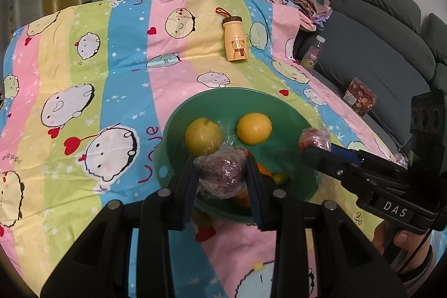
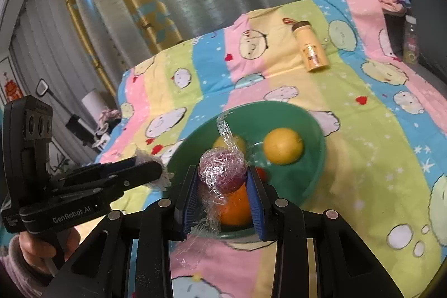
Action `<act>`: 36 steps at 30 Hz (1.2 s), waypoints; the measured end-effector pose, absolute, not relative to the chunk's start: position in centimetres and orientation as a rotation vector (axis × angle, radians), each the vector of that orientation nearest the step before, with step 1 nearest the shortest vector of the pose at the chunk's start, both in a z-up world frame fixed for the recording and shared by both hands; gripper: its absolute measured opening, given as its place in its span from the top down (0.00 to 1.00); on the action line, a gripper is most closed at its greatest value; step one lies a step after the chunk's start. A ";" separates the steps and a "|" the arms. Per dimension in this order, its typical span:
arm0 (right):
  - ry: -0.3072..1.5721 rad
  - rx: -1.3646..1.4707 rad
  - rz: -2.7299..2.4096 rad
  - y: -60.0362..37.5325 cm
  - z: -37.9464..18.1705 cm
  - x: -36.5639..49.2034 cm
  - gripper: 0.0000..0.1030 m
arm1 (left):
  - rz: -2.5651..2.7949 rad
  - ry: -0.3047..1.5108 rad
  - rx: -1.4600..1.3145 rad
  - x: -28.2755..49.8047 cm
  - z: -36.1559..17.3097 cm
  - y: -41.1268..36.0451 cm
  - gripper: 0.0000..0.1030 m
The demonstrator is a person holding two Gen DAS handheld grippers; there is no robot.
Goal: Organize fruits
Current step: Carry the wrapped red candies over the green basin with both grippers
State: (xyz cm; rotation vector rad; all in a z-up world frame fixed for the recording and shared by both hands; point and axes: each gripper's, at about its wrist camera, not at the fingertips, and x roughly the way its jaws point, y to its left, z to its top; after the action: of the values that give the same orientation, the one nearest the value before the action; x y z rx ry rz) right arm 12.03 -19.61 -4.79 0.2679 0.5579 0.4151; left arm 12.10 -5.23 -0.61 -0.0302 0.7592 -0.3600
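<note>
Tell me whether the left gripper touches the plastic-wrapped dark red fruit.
Touching: the left wrist view shows the left gripper's blue pads pressed on both sides of the wrapped fruit.

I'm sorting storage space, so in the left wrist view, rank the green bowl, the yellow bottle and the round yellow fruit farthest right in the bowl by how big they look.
1. Green bowl
2. Yellow bottle, though it stands farther off
3. Yellow fruit
</note>
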 end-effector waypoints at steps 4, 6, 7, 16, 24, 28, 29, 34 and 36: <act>0.566 0.246 0.402 -19.9 -4.8 13.0 0.66 | -0.368 0.778 0.004 13.4 -1.2 -6.3 0.68; 0.572 0.219 0.399 -19.7 -4.8 13.5 0.66 | -0.365 0.796 0.017 14.2 -1.7 -6.7 0.68; 0.574 0.207 0.398 -19.6 -4.7 13.7 0.66 | -0.365 0.803 0.022 14.5 -1.9 -6.9 0.68; 0.610 0.131 0.380 -19.0 -5.2 15.4 0.66 | -0.350 0.838 0.074 16.2 -3.0 -8.2 0.68; 0.620 0.125 0.362 -19.0 -5.5 15.7 0.66 | -0.331 0.870 0.110 16.9 -3.9 -8.3 0.68; 0.630 0.117 0.354 -19.0 -5.7 15.8 0.66 | -0.324 0.883 0.114 17.2 -4.3 -8.3 0.68; 0.631 0.114 0.352 -19.0 -5.7 15.8 0.66 | -0.324 0.883 0.115 17.2 -4.3 -8.3 0.68; 0.634 0.111 0.349 -18.9 -5.8 15.8 0.66 | -0.318 0.884 0.120 17.2 -4.4 -8.4 0.67; 0.635 0.110 0.350 -18.8 -5.9 15.8 0.66 | -0.314 0.883 0.129 17.2 -4.4 -8.4 0.67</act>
State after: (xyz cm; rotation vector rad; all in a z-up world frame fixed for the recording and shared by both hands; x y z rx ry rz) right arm 15.80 -18.83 -5.92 0.1096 0.6352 0.3496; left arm 17.20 -8.42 -4.43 0.1291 0.8826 -0.3143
